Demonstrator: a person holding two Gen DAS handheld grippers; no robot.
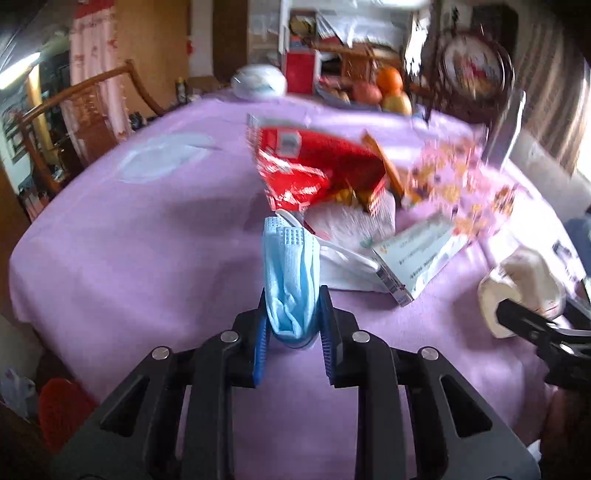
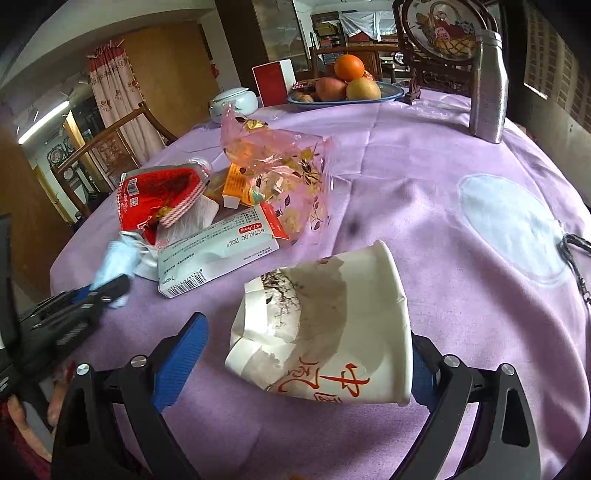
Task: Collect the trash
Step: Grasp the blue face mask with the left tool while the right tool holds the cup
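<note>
My left gripper [image 1: 293, 299] is shut on a crumpled light-blue face mask [image 1: 291, 266], which sticks up from between its blue pads over the purple tablecloth [image 1: 147, 240]. The right wrist view shows the same gripper [image 2: 107, 291] and mask [image 2: 118, 258] at the left. Beyond the mask lies a trash pile: a red snack bag [image 1: 306, 166], a white tissue [image 2: 199, 214], a medicine box [image 2: 221, 247] and a pink flowered plastic bag [image 2: 280, 166]. My right gripper [image 2: 306, 332] stands open around a crushed paper cup [image 2: 332, 314] lying on its side; the left pad is clear of it.
At the table's far side stand a plate of fruit [image 2: 391, 94], a red box [image 2: 273, 85], a white lidded pot [image 2: 232, 103], a metal flask [image 2: 487, 85] and a framed ornament [image 2: 439, 26]. A wooden chair [image 2: 110, 147] stands beyond the left edge.
</note>
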